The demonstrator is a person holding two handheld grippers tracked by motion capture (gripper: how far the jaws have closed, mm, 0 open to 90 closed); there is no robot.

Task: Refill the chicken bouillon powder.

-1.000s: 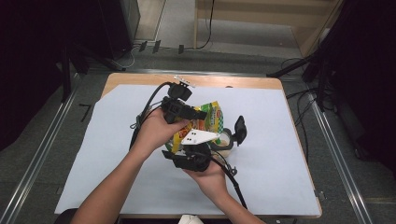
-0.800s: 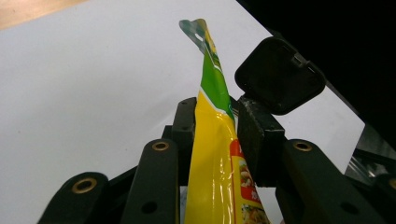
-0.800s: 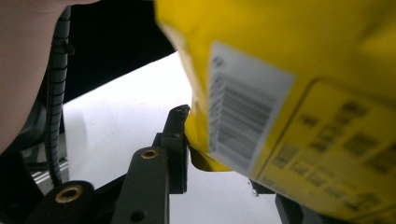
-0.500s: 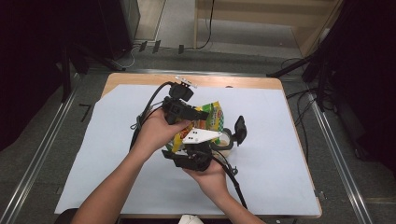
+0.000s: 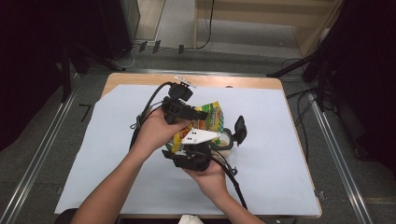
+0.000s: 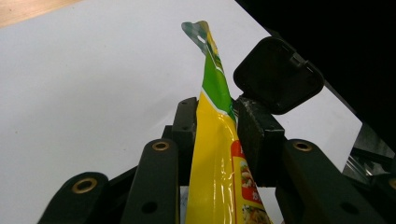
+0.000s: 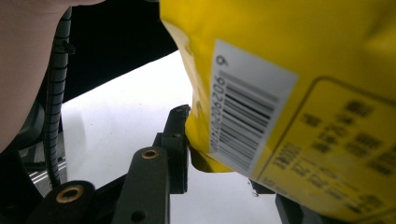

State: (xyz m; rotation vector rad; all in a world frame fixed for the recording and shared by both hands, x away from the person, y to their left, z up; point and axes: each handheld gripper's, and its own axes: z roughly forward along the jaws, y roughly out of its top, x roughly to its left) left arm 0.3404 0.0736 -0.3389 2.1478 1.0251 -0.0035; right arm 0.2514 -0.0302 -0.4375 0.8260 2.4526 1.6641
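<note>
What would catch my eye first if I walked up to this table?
Probably the bright yellow and green snack bag, held up above the middle of the white-covered table. The left gripper pinches its upper edge, and the right gripper clamps a lower corner near the barcode.

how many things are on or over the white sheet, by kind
snack pouch, yellow and green: 1
container with black flip lid: 1
handheld grippers: 2, left gripper and right gripper, each shut on the pouch
total: 4

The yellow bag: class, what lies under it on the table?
Beside and under the bag a round container with an open black lid shows on the white sheet. Its contents are hidden.
</note>
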